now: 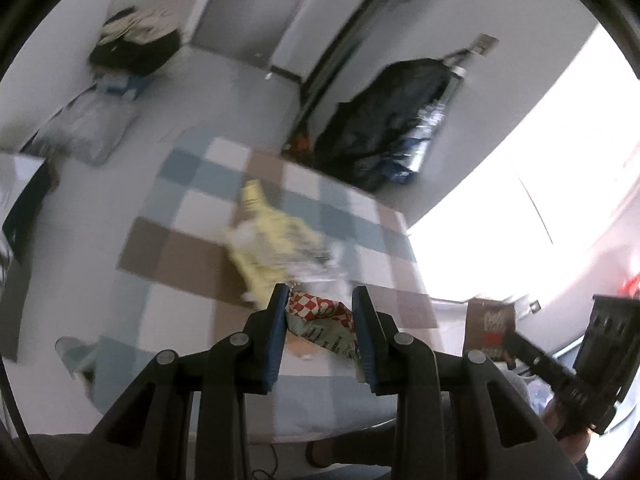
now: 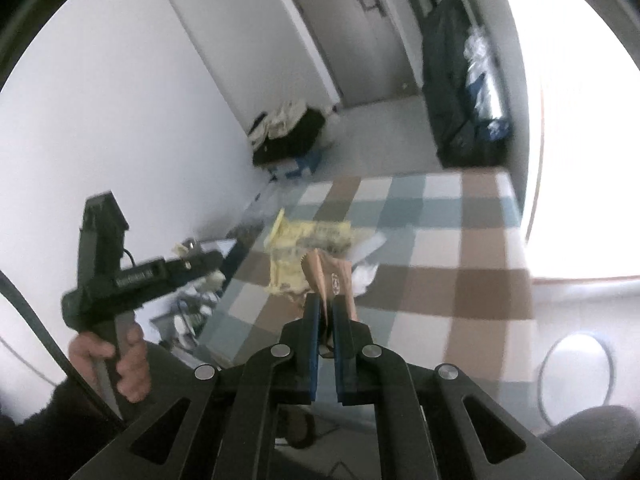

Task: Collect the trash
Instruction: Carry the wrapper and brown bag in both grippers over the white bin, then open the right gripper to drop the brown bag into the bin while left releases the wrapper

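Above the checkered rug [image 1: 192, 208], left tool [image 1: 320, 312] clamps a red-and-white checked wrapper [image 1: 320, 314] — jaws partly closed on it. Right tool [image 2: 326, 312] pinched nearly shut on a brown packet [image 2: 332, 276]. Yellow wrapper [image 1: 272, 240] and white scraps [image 2: 366, 274] lie on the rug — beyond both tools.

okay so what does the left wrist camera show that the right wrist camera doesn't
Only the left wrist view shows the left gripper shut on a red checkered wrapper, and a clear plastic bag on the floor by the wall. Only the right wrist view shows the right gripper pinching a brown wrapper, plus a hand gripping the other tool's handle. Both show the checked rug, the yellow wrapper lying on it, and the dark bag against the wall.
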